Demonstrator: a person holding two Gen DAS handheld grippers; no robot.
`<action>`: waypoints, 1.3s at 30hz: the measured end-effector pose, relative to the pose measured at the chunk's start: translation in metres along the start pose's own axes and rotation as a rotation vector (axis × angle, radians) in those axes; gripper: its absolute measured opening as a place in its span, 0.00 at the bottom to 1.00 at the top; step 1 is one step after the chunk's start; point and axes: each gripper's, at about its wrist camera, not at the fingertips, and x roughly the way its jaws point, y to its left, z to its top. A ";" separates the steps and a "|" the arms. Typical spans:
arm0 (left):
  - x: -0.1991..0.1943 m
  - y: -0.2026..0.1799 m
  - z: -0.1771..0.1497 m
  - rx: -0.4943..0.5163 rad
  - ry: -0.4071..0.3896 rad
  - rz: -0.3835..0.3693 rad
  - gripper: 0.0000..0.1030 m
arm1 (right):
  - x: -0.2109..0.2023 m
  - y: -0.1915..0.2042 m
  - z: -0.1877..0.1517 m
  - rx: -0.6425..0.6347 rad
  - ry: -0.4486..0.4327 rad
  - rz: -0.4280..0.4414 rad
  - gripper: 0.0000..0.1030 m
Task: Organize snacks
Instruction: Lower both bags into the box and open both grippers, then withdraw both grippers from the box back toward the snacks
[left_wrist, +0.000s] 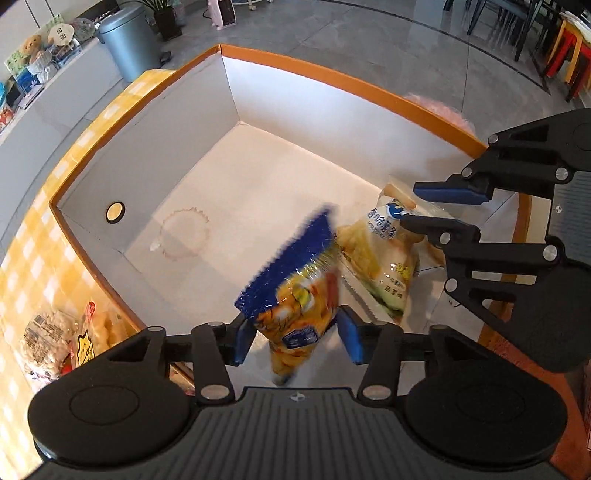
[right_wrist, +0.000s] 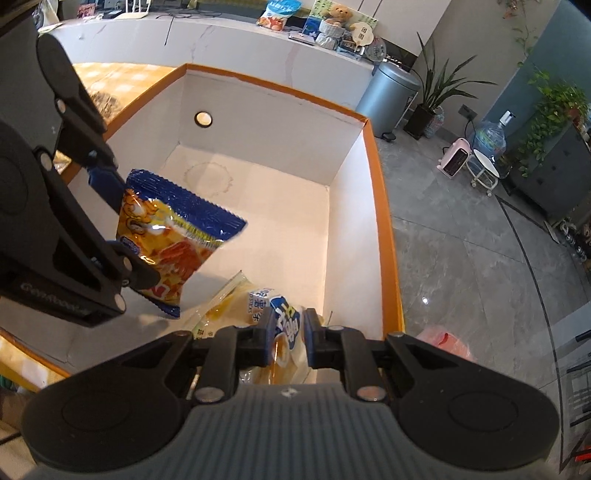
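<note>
Left wrist view: left gripper (left_wrist: 295, 341) spread, pads clear of the blue-and-yellow snack bag (left_wrist: 295, 295), blurred, apparently dropping into the orange-rimmed box (left_wrist: 332, 75); long axis steep, blue crimped end up and away from the camera. Could land on the pale snack bag (left_wrist: 388, 266) or tip against it. Right wrist view: right gripper (right_wrist: 290, 341) clamped on the pale snack bag (right_wrist: 258, 301), low near the box (right_wrist: 384, 206) corner, long axis leaning toward the near-left wall; risk of dragging it out if lifted while clamped.
</note>
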 end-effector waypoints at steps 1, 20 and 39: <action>0.000 0.000 -0.002 0.005 -0.004 -0.003 0.63 | 0.001 -0.001 0.000 -0.002 0.000 -0.003 0.17; -0.069 0.012 -0.037 -0.090 -0.221 -0.037 0.86 | -0.039 0.000 0.000 0.087 -0.142 -0.080 0.69; -0.114 0.050 -0.144 -0.391 -0.470 0.070 0.79 | -0.077 0.079 0.012 0.260 -0.368 0.040 0.77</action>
